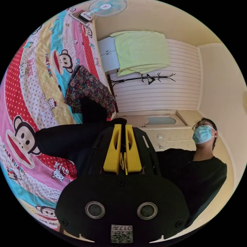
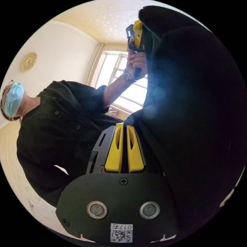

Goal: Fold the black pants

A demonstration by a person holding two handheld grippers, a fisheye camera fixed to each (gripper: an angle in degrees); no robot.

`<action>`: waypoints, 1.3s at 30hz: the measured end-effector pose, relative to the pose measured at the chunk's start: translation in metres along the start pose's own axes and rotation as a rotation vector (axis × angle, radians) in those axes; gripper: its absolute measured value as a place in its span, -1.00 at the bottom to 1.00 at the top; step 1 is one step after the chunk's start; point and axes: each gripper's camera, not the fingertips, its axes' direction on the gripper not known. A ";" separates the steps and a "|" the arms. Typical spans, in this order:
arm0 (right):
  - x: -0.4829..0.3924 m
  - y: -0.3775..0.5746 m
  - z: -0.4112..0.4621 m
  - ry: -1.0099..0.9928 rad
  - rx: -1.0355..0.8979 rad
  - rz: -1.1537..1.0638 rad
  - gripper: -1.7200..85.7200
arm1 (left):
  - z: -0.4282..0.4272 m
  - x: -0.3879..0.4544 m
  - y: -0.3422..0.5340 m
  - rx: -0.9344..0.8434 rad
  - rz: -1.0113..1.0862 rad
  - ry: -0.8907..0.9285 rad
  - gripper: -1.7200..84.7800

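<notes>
Left gripper [image 1: 123, 126]: my jaws are clenched, tips buried in black cloth; I take it that a hem or waistband edge of the black pants [image 1: 64, 144] is pinched between them.
Right gripper [image 2: 123, 126]: jaws pressed close together, with the pants' edge running into the tips; grasping cloth, I judge.
Black pants: lifted off the bed, hanging between my two grippers. In the right gripper view they drape as a broad dark sheet up to my other gripper [image 2: 136, 33], held high in my hand [image 2: 137, 63].
Bed [image 1: 33, 85]: cartoon-print sheet; a folded floral garment [image 1: 88, 90] lies on it just beyond the pants.
Step in hand: holding the pants up by one edge to square them, as I read it.
Doing it well: keep both pinches firm, level the two grippers, pull gently apart until the edge runs straight, let the legs hang free, then lower onto bare sheet clear of the floral garment.
Risk: uneven height twists the legs.
</notes>
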 end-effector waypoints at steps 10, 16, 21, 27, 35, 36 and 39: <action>-0.020 -0.107 0.175 0.304 -0.210 -0.155 -0.93 | -0.163 0.133 0.090 -0.007 0.606 0.118 -0.95; 0.133 -0.090 0.230 0.800 -0.226 0.611 -0.93 | -0.226 0.058 0.169 -0.062 0.400 0.026 -0.93; 0.199 -0.043 0.226 0.754 -0.138 0.980 -0.95 | -0.236 -0.115 0.240 0.080 -0.383 -0.128 -0.88; 0.188 -0.027 0.216 0.551 0.260 0.949 -0.95 | -0.280 -0.173 0.278 0.291 -0.494 -0.017 -0.94; 0.234 -0.076 0.273 0.667 0.082 0.980 -0.95 | -0.346 -0.228 0.179 0.236 -0.541 -0.446 -0.73; 0.237 -0.079 0.278 0.676 0.069 0.983 -0.95 | -0.351 -0.243 0.165 0.248 -0.554 -0.450 -0.72; 0.247 -0.087 0.305 0.706 -0.007 0.995 -0.95 | -0.345 -0.289 0.138 0.215 -0.600 -0.390 -0.70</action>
